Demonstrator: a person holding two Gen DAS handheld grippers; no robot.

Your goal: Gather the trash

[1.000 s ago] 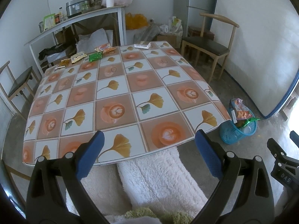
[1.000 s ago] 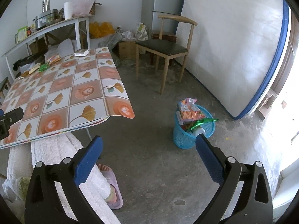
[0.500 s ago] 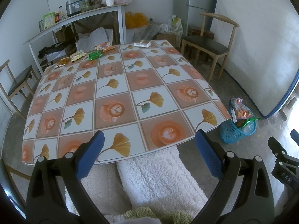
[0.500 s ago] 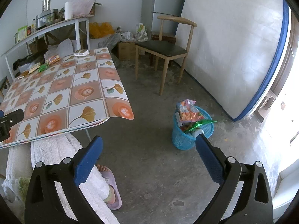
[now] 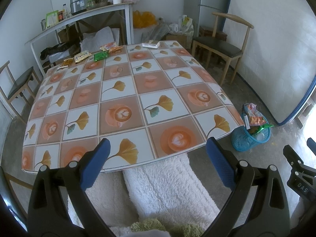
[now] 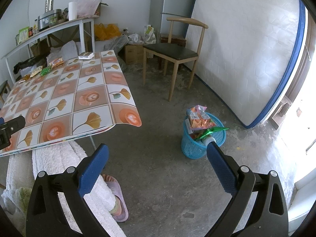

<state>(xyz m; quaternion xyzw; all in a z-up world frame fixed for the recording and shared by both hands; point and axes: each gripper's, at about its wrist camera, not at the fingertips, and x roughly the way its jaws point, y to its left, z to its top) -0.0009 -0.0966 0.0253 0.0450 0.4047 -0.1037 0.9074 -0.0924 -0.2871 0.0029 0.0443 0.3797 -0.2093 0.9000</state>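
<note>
We face a concrete floor (image 6: 158,118), bare between the table (image 5: 126,106) edge and a blue trash basket (image 6: 203,138). Snack wrappers (image 5: 101,55) line the far edge. Left gripper (image 5: 157,154) and right gripper (image 6: 158,158) gape, holding nothing. Wrapper print is unreadable.

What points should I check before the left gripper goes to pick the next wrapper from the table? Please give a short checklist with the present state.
1. Left gripper empty, jaws open: ok.
2. Right gripper empty, jaws open: ok.
3. Wrappers within easy reach: not ok. The green wrapper and the other packets lie at the far edge of the table, while the left gripper is at the near edge.
4. Path across the table free: ok, nothing lies between.
5. Blue basket has room: cannot tell; the trash already stands above its rim.
6. Basket upright on the floor, right of the table: ok.
</note>
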